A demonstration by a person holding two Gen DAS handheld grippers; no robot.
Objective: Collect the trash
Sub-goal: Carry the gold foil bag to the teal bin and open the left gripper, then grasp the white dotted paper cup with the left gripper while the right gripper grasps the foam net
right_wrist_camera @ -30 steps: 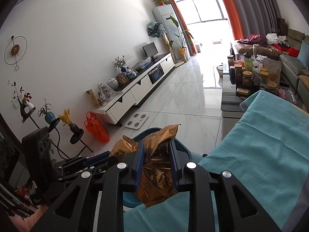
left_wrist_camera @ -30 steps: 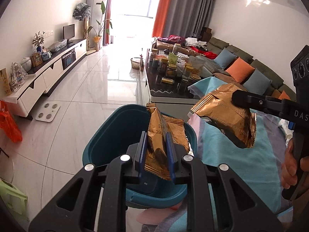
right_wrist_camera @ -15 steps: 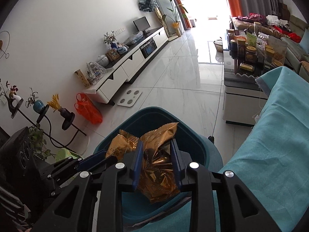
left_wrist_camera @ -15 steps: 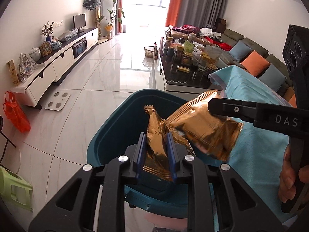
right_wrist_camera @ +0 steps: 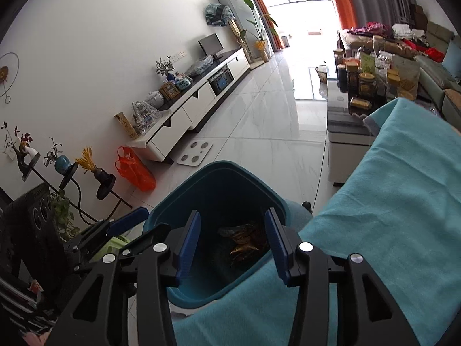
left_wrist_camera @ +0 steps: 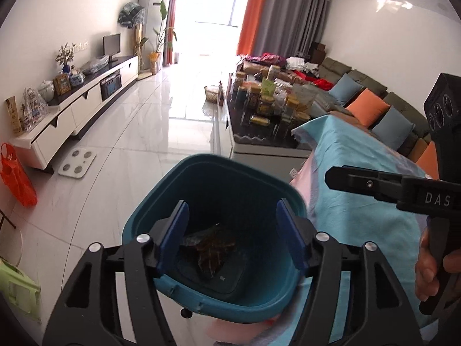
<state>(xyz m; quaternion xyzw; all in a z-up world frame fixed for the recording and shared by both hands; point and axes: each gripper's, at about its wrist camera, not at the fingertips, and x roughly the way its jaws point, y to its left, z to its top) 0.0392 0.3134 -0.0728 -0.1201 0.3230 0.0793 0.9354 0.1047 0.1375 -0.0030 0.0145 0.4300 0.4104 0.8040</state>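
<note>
Left wrist view: your left gripper (left_wrist_camera: 232, 238) has just spread its jaws, nothing between them, and the wrappers (left_wrist_camera: 211, 249) lie below in the bin (left_wrist_camera: 201, 178). Right wrist view: your right gripper (right_wrist_camera: 232, 243) has likewise just opened, empty, over the wrappers (right_wrist_camera: 245, 242) in the bin (right_wrist_camera: 230, 173).

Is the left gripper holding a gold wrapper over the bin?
No, the left gripper is open and empty; gold wrappers lie inside the teal bin.
</note>
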